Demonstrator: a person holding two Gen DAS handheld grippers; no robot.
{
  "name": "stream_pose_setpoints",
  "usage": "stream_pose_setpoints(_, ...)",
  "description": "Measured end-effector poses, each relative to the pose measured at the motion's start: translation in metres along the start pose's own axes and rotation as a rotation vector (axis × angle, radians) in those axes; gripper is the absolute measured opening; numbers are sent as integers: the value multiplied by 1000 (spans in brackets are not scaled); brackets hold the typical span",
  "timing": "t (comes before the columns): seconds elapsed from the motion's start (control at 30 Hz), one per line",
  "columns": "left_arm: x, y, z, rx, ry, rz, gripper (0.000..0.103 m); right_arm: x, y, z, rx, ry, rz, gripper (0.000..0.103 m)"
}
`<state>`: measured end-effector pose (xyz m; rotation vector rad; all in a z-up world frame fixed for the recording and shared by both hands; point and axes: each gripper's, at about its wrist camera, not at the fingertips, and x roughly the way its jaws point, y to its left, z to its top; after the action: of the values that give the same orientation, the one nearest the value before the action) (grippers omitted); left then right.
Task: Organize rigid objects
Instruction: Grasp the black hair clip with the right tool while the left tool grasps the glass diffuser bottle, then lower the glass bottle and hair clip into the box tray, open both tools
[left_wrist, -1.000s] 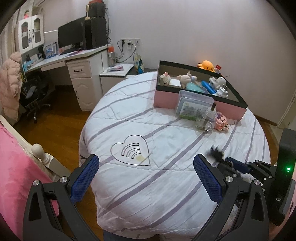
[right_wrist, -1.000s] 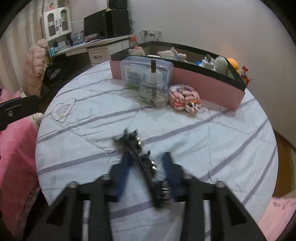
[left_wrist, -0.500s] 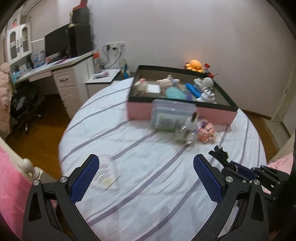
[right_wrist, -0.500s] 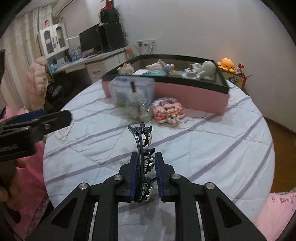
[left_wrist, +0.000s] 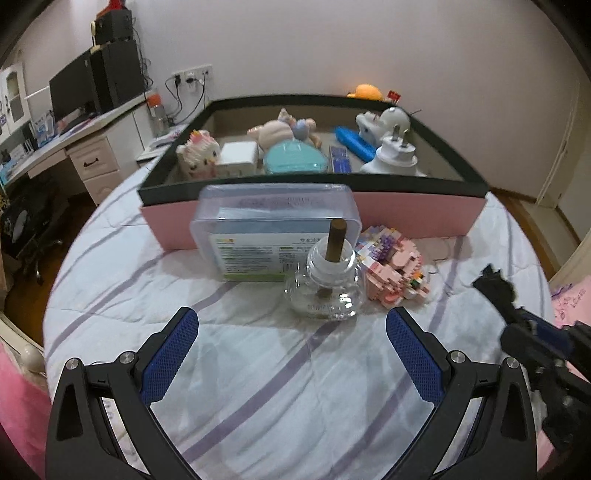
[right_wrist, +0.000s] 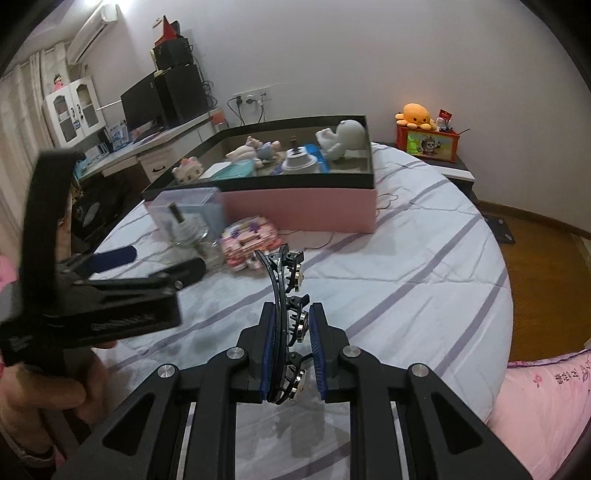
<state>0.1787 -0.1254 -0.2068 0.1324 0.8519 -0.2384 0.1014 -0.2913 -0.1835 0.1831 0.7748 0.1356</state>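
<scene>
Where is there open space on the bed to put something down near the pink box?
Bare quilt lies between the left gripper and the glass bottle, and right of the pink box. It is crowded along the box's front: plastic case, bottle, block toy.

My left wrist camera sits low over the quilted bed (left_wrist: 280, 373) and faces the long pink side of the pink box (left_wrist: 417, 216), which crosses the upper middle of the frame; the glass bottle (left_wrist: 325, 284) stands near, at centre. My right wrist camera looks from further right, toward the box's (right_wrist: 306, 210) corner, so the box fills the upper centre and the desk (right_wrist: 162, 144) lies in the upper left. Both views share the box, the bottle (right_wrist: 192, 236), the clear plastic case (left_wrist: 273, 229) and the pink brick model (left_wrist: 395, 266). The left gripper (right_wrist: 110, 291) appears at the left of the right view.
</scene>
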Motion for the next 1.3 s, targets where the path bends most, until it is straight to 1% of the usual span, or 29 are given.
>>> stream_pose_setpoints(0.1, 11, 3, 5, -27, 16, -12, 99, 2, -6, 2, 10, 0, 3, 18)
stream_pose_setpoints(0.13, 15, 5, 7, -40, 22, -24, 94, 3, -7, 3, 13, 0, 3, 18)
stream_pose_setpoints(0.2, 21, 8, 9, -62, 41, -63, 93, 5, -10, 5, 17, -1, 4, 18)
stream_pose_setpoints(0.23, 21, 9, 8, -67, 37, -65, 82, 5, -11, 5, 18, -2, 4, 18)
stream_pose_setpoints(0.27, 21, 9, 7, -67, 36, -70, 63, 5, -12, 5, 20, -2, 4, 18)
stream_pose_setpoints(0.33, 21, 10, 8, -63, 36, -78, 50, 6, -12, 5, 24, -3, 4, 18)
stream_pose_setpoints(0.4, 20, 14, 7, -78, 34, -105, 50, 6, -11, 5, 24, -4, 3, 18)
stream_pose_setpoints(0.5, 15, 18, 5, -82, 31, -122, 50, 4, -10, 5, 23, -5, 3, 18)
stream_pose_setpoints(0.7, -8, 29, -2, -84, 5, -120, 50, -5, -2, 9, 14, -19, 5, 18)
stream_pose_setpoints(0.87, -33, 44, 4, -87, -38, -111, 50, -14, 10, 19, -9, -43, 19, 18)
stream_pose_setpoints(1.0, -54, 53, 19, -79, -94, -109, 50, -22, 19, 39, -34, -81, 35, 18)
stream_pose_setpoints(1.07, -63, 56, 33, -64, -128, -107, 50, -27, 23, 53, -52, -108, 34, 18)
stream_pose_setpoints(1.17, -71, 57, 55, -44, -172, -103, 50, -30, 24, 81, -67, -152, 45, 18)
stream_pose_setpoints(1.3, -68, 57, 90, -24, -221, -103, 50, -21, 21, 121, -73, -177, 55, 18)
